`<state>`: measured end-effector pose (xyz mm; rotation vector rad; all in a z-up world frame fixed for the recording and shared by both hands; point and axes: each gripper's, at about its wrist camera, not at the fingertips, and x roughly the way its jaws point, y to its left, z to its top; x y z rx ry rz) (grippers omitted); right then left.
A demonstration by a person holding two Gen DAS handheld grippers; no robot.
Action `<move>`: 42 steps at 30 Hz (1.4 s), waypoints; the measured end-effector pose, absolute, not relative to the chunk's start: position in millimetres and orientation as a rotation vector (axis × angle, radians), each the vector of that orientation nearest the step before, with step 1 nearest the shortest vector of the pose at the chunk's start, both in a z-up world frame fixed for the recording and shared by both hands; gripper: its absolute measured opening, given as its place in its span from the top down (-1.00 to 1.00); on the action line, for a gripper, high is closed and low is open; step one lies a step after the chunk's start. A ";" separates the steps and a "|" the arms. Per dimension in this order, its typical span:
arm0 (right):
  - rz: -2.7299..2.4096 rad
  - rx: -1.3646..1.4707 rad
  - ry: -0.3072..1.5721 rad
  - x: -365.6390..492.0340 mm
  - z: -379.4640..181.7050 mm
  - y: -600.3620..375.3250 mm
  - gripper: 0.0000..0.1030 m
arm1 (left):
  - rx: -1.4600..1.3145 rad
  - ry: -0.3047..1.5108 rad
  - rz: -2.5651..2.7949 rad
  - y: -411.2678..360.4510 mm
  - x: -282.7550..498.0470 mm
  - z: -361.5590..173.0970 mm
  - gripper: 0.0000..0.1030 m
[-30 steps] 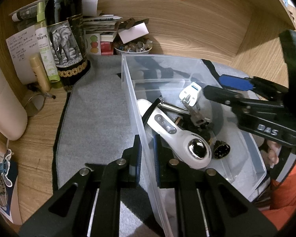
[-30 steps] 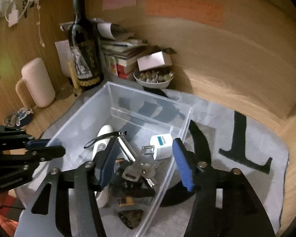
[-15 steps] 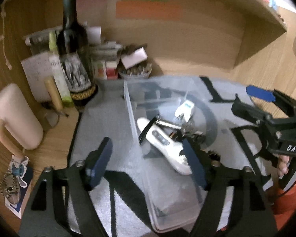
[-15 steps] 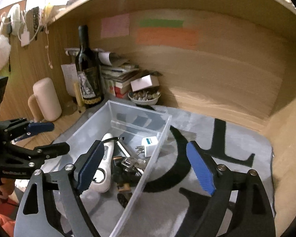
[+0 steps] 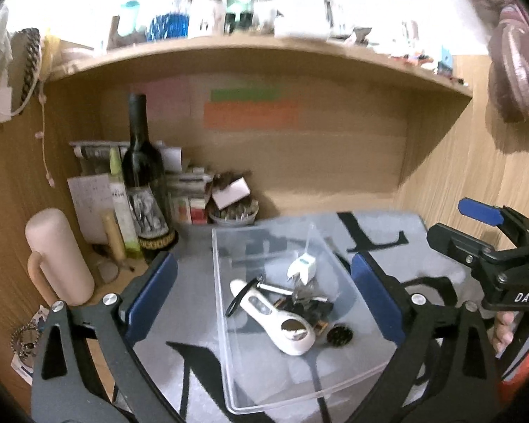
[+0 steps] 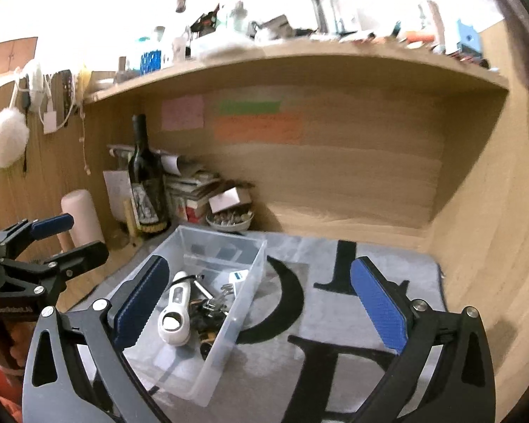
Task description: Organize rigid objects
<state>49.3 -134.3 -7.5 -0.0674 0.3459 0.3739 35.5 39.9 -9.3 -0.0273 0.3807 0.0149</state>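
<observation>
A clear plastic bin stands on a grey mat with black letters. In it lie a white handheld device, a white plug adapter, keys and small dark parts. My left gripper is open wide and empty, raised above and before the bin. My right gripper is open wide and empty, raised above the bin's right side. Each gripper shows in the other's view, the right and the left.
A dark wine bottle, a pink mug, a stack of books and a bowl of small stones stand at the back left. Wooden walls close the back and right; a cluttered shelf hangs overhead.
My left gripper let go of the bin's wall and opened wide. Both grippers rose and pulled back from the bin, so more of the shelf shows.
</observation>
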 end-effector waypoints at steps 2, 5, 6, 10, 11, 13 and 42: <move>0.366 -0.063 0.327 43.1 -5.6 -137.3 -1.00 | -0.026 0.352 0.014 36.2 30.3 -6.8 -0.98; 0.348 -0.061 0.297 34.0 -2.5 -140.9 -1.00 | -0.030 0.315 0.009 32.2 23.7 -3.6 -0.99; 0.345 -0.058 0.285 30.9 -1.0 -142.1 -1.00 | -0.032 0.307 0.005 30.9 21.2 -2.4 -0.99; 0.338 -0.047 0.257 22.3 3.4 -146.0 -1.00 | -0.042 0.272 -0.004 27.5 13.7 1.0 -0.99; 0.337 -0.045 0.253 20.6 3.9 -146.6 -1.00 | -0.047 0.265 -0.005 27.2 12.2 1.6 -0.99; 0.334 -0.043 0.244 17.9 5.1 -147.4 -1.00 | -0.056 0.255 -0.012 26.7 9.5 2.5 -0.99; 0.341 -0.043 0.219 9.7 7.7 -151.8 -1.00 | -0.060 0.233 -0.047 20.1 1.5 5.2 -1.00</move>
